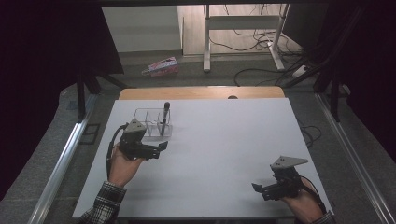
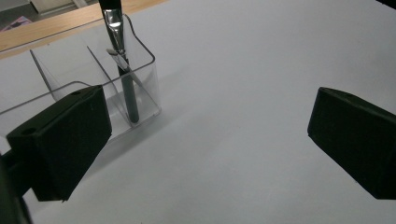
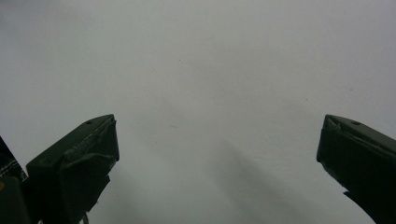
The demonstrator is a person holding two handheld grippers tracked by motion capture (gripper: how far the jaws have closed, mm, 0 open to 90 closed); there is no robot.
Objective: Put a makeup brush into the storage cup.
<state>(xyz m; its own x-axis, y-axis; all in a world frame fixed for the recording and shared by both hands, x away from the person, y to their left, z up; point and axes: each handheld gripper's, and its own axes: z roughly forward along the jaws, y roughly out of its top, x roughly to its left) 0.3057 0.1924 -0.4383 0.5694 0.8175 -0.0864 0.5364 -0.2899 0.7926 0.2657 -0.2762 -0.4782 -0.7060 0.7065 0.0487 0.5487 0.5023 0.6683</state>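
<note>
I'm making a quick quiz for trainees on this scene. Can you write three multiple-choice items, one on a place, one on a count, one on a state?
1. Where does the pen stand?
A. Flat on the table
B. In the clear organizer
C. In the right gripper

2. How many pens are in the clear organizer?
A. One
B. Three
C. Five

3. How do the left gripper's jaws stand?
A. Shut on the pen
B. Shut on nothing
C. Open

Answers:
1 B: the pen leans upright in an end compartment.
2 A: a single pen shows there.
3 C: in the left gripper view the left gripper has its jaws wide apart over bare table.
</note>
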